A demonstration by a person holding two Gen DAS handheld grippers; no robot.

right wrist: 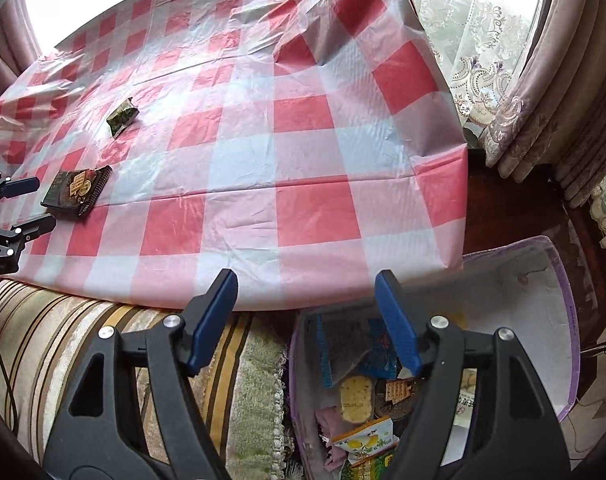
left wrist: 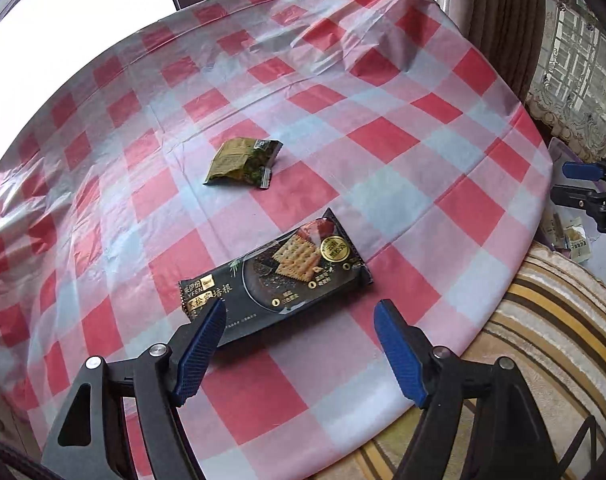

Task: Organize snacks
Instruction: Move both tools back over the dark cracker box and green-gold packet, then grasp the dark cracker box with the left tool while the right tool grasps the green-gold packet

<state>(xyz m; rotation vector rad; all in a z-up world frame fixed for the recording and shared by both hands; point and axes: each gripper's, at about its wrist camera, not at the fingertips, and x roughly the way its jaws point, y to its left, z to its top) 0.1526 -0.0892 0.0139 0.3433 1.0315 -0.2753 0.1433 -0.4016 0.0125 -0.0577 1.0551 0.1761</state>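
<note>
Your left gripper (left wrist: 301,314) gapes empty above a glossy black cracker pack (left wrist: 277,278), lettering "YFEN". Your right gripper (right wrist: 307,288) spreads empty over the lilac fabric bin (right wrist: 559,320).

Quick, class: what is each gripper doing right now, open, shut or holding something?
Left gripper: open, empty, above the cracker packet.
Right gripper: open, empty, above the snack box.

Table (left wrist: 443,184): covered by a red, pink and white checked plastic cloth (left wrist: 303,396), creased and bunched at the far right corner. On it: one black cracker packet (left wrist: 279,276), flat, near the front edge; one small green snack packet (left wrist: 243,162), crumpled, farther back, apart from the first.
</note>
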